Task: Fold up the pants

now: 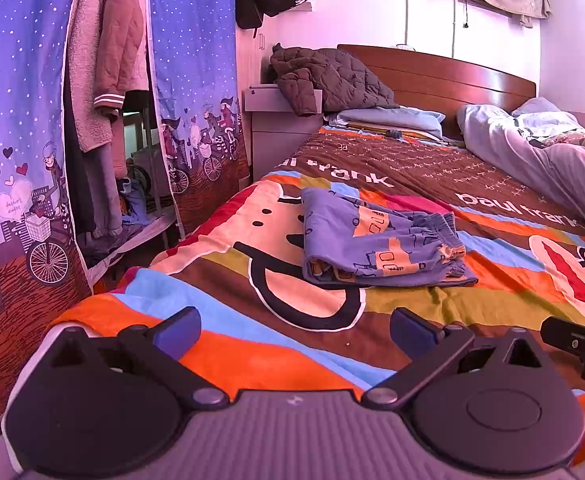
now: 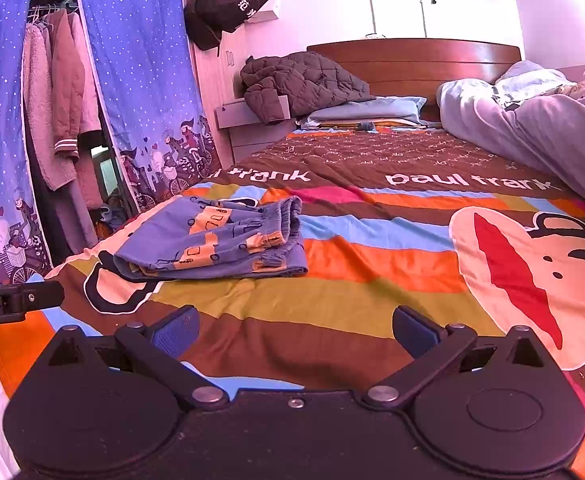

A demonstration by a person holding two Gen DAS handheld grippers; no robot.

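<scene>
The blue patterned pants (image 1: pixel 380 240) lie folded into a compact stack on the striped bedspread (image 1: pixel 252 344), waistband to the right. They also show in the right wrist view (image 2: pixel 216 240), left of centre. My left gripper (image 1: pixel 294 330) is open and empty, low over the bedspread, well short of the pants. My right gripper (image 2: pixel 294 330) is open and empty too, to the right of and nearer than the pants. Part of the right gripper shows at the right edge of the left wrist view (image 1: pixel 580 344). Part of the left gripper shows at the left edge of the right wrist view (image 2: pixel 16 300).
A blue fabric wardrobe (image 1: pixel 20 160) with hanging clothes stands left of the bed. A brown quilted jacket (image 1: pixel 328 76) lies on a nightstand by the headboard (image 1: pixel 452 76). A rumpled lilac duvet (image 1: pixel 552 160) and pillows lie at the far right.
</scene>
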